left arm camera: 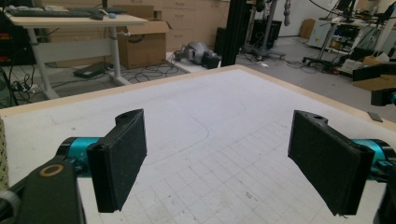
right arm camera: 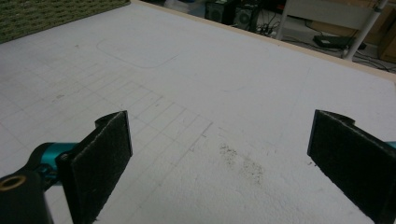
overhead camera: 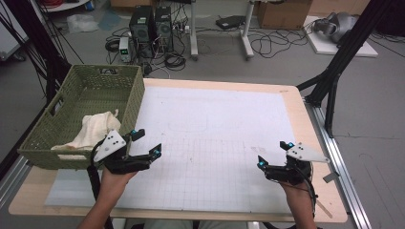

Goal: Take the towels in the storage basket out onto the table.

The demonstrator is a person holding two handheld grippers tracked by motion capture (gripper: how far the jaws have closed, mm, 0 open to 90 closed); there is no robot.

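Two grippers are over the counter: the left gripper just beside the one green woven basket at the counter's left edge, the right gripper well apart near the right edge. Both have jaws wide apart with nothing between them. One cream cloth lies inside the basket, touched by neither gripper.

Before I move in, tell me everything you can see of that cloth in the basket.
The cloth is cream-white and soft-looking, like a towel, crumpled rather than folded. It lies inside the green woven basket, heaped against the near right wall, with one edge draped over the near rim. A small corner sticks up at its far side. Only the basket touches it. The left tongs stand open just beside the basket, clear of the cloth.
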